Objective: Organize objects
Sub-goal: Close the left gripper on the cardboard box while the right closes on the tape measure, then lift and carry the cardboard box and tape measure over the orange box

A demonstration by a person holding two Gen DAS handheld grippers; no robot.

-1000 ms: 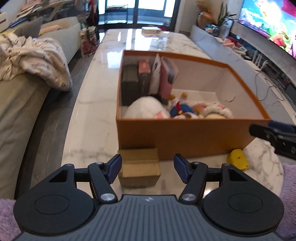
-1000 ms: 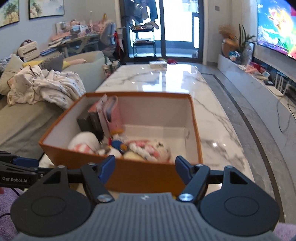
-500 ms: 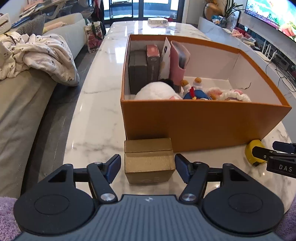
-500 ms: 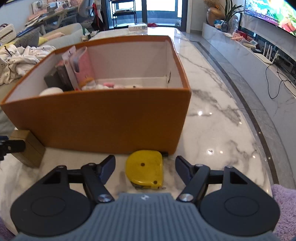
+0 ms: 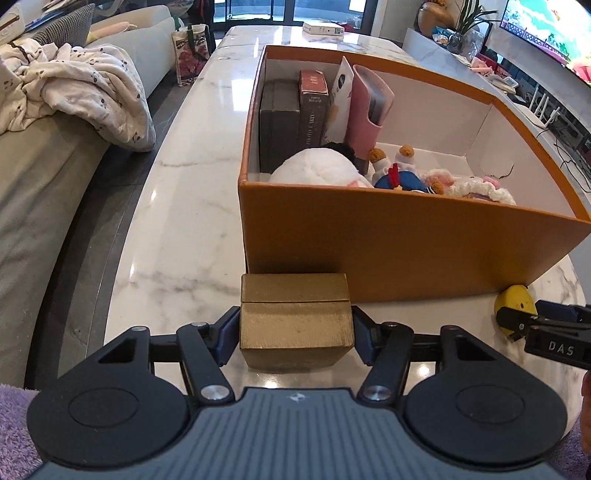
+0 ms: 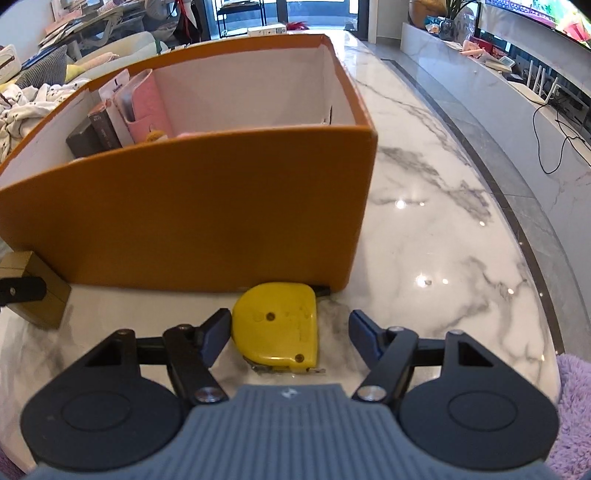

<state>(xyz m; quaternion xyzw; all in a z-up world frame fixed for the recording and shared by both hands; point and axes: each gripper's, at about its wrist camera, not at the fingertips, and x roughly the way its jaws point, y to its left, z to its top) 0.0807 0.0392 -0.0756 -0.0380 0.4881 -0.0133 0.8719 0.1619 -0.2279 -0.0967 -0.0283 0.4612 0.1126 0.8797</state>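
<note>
A gold box (image 5: 294, 321) stands on the marble table just in front of the orange box (image 5: 388, 251). My left gripper (image 5: 294, 334) straddles the gold box, its pads touching or nearly touching both sides. A yellow tape measure (image 6: 277, 325) lies flat at the orange box's (image 6: 192, 221) front right corner. My right gripper (image 6: 290, 334) is open around it; the left pad is close to it, the right pad apart. The tape measure (image 5: 515, 304) and the right gripper's tips also show in the left wrist view. The gold box (image 6: 37, 291) shows in the right wrist view.
The orange box holds upright books (image 5: 295, 118), a pink pouch (image 5: 367, 107) and several plush toys (image 5: 399, 177). A sofa with a crumpled blanket (image 5: 85, 85) lies left of the table (image 5: 177, 221). A TV console runs along the right. A small white box (image 5: 323, 27) sits at the table's far end.
Both grippers have come down and forward. The left fingers have narrowed onto the gold box. The right gripper has advanced so the tape measure sits between its fingers.
</note>
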